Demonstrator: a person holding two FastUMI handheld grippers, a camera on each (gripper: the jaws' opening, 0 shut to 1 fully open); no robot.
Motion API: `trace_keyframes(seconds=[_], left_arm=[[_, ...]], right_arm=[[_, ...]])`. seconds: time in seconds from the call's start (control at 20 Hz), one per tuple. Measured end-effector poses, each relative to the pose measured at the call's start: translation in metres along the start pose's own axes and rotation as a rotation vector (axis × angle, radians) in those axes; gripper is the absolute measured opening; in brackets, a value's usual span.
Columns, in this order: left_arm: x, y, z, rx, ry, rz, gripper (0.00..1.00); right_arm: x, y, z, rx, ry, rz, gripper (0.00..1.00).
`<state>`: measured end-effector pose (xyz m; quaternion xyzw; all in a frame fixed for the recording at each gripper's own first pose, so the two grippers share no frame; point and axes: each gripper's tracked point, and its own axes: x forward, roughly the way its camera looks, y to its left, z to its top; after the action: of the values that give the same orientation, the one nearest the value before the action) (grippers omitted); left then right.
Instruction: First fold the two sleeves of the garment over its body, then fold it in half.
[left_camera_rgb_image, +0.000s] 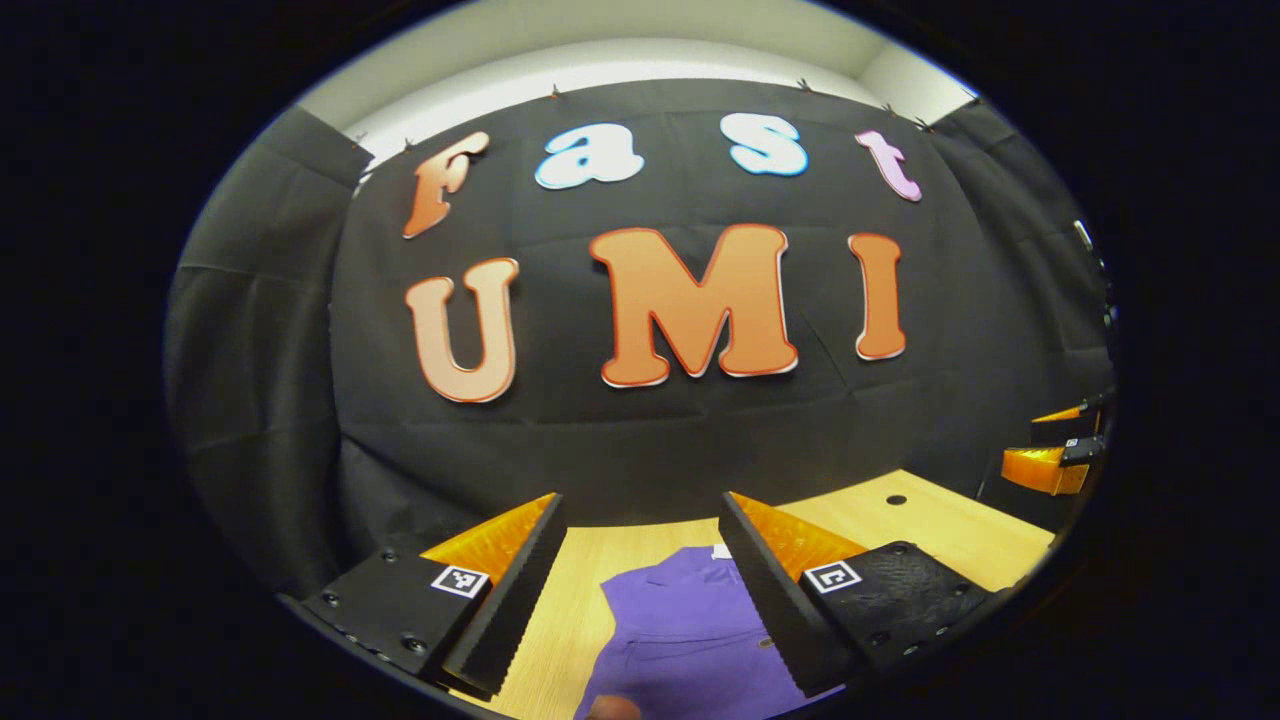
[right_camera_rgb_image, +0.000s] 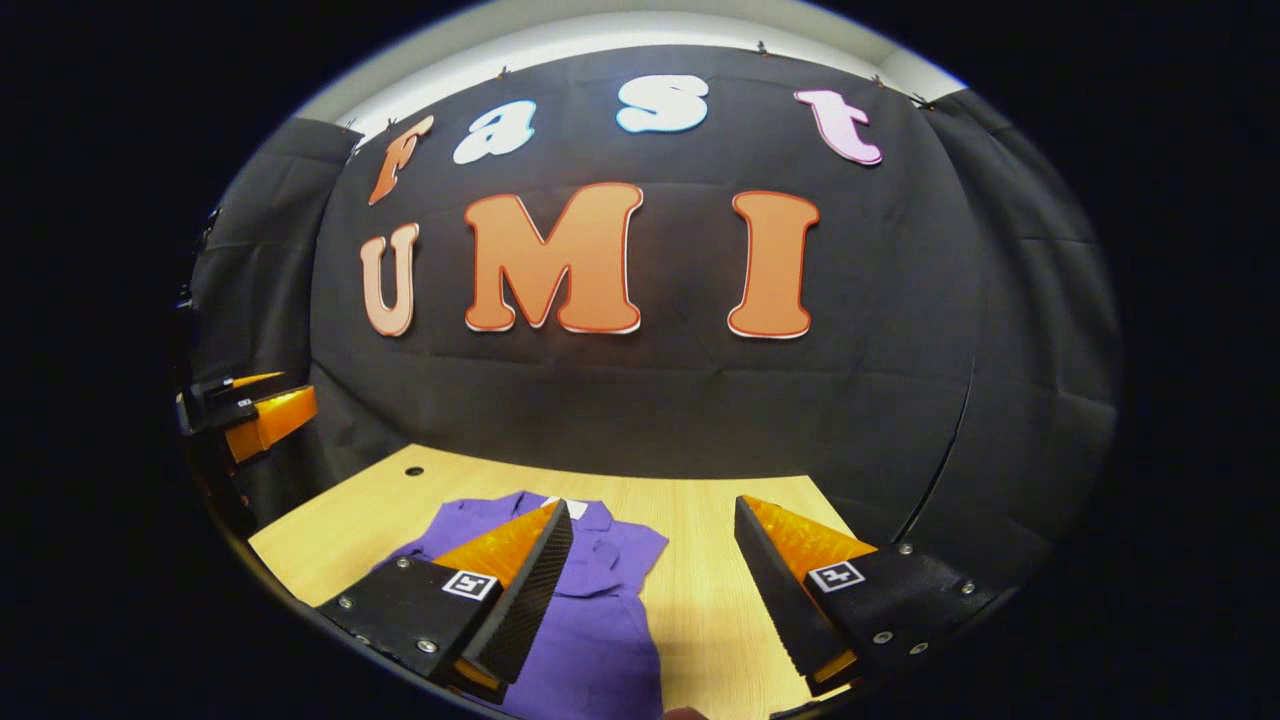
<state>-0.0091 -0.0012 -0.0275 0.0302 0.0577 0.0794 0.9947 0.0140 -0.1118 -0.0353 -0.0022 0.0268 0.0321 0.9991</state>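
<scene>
A purple garment (left_camera_rgb_image: 690, 630) lies flat on the wooden table (left_camera_rgb_image: 930, 530), its collar toward the booth wall. In the left gripper view my left gripper (left_camera_rgb_image: 640, 520) hovers open above the garment's upper part, nothing between its fingers. In the right gripper view the same purple garment (right_camera_rgb_image: 600, 610) lies low and left, and my right gripper (right_camera_rgb_image: 655, 525) stands open above its right edge and the bare table (right_camera_rgb_image: 720, 590). The other gripper (left_camera_rgb_image: 1055, 455) shows at the right edge of the left gripper view, and the left one (right_camera_rgb_image: 250, 410) at the left edge of the right gripper view.
The black cloth wall rises just behind the table's far edge. A small dark hole (left_camera_rgb_image: 896, 499) marks the tabletop near its far corner; it also appears as the hole (right_camera_rgb_image: 413, 470) in the right gripper view.
</scene>
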Motion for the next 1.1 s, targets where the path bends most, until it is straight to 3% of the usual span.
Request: trace_keyframes(seconds=[0.2, 0.3, 0.75, 1.1], left_arm=[[-0.029, 0.007, 0.012, -0.034, -0.047, 0.061, 1.0], [-0.034, 0.004, 0.002, -0.024, -0.023, 0.057, 1.0], [-0.059, 0.016, -0.125, 0.073, 0.314, 0.024, 0.98], [-0.088, 0.036, -0.233, 0.063, 0.644, 0.005, 0.99]], right_arm=[[-0.01, 0.0, 0.014, 0.003, -0.075, -0.012, 0.96], [-0.013, 0.003, -0.001, -0.001, -0.033, 0.001, 0.97], [-0.04, 0.011, -0.135, -0.002, 0.364, 0.054, 0.97], [-0.067, 0.019, -0.227, 0.045, 0.646, 0.084, 0.98]])
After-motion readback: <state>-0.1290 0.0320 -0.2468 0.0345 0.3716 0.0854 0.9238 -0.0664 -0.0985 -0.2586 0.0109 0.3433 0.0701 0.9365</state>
